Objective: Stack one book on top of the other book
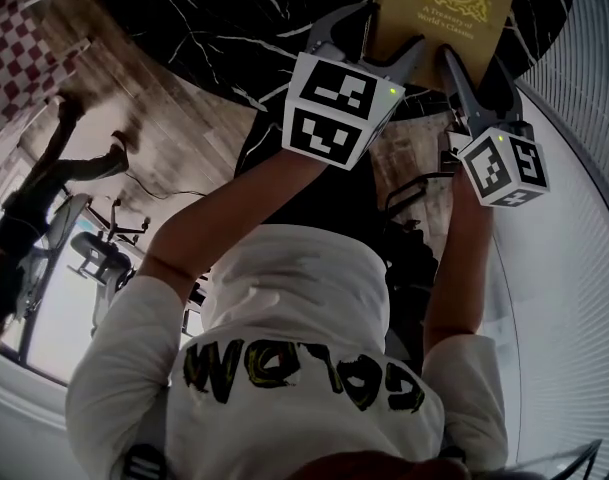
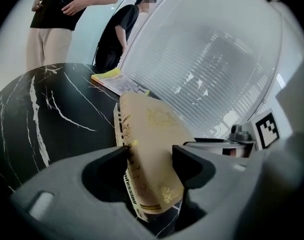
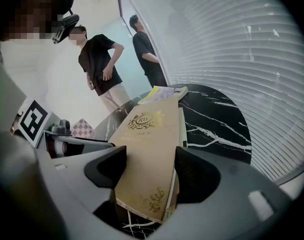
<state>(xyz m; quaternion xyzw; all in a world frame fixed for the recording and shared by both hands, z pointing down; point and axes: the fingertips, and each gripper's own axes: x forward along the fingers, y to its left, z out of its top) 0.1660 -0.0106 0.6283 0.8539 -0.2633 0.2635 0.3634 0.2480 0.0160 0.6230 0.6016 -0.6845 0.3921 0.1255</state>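
A gold hardback book (image 1: 446, 8) with an embossed crest is tilted over the black marble table (image 1: 234, 18), one gripper on each side. My left gripper (image 1: 389, 33) is shut on its near left corner; in the left gripper view the pads press the spine and the cover of the book (image 2: 152, 134). My right gripper (image 1: 474, 68) grips the near right corner, its jaws spread wide across the cover and page edge of the book (image 3: 149, 149). The second book (image 2: 117, 81), yellow and white, lies flat at the table's far edge, and the right gripper view shows this second book (image 3: 166, 91) too.
A curved white ribbed wall (image 3: 241, 49) runs close along the table's right side. Two people (image 3: 99, 64) stand beyond the far edge of the table (image 3: 216, 124). Wooden floor and a checkered rug (image 1: 24, 48) lie to the left.
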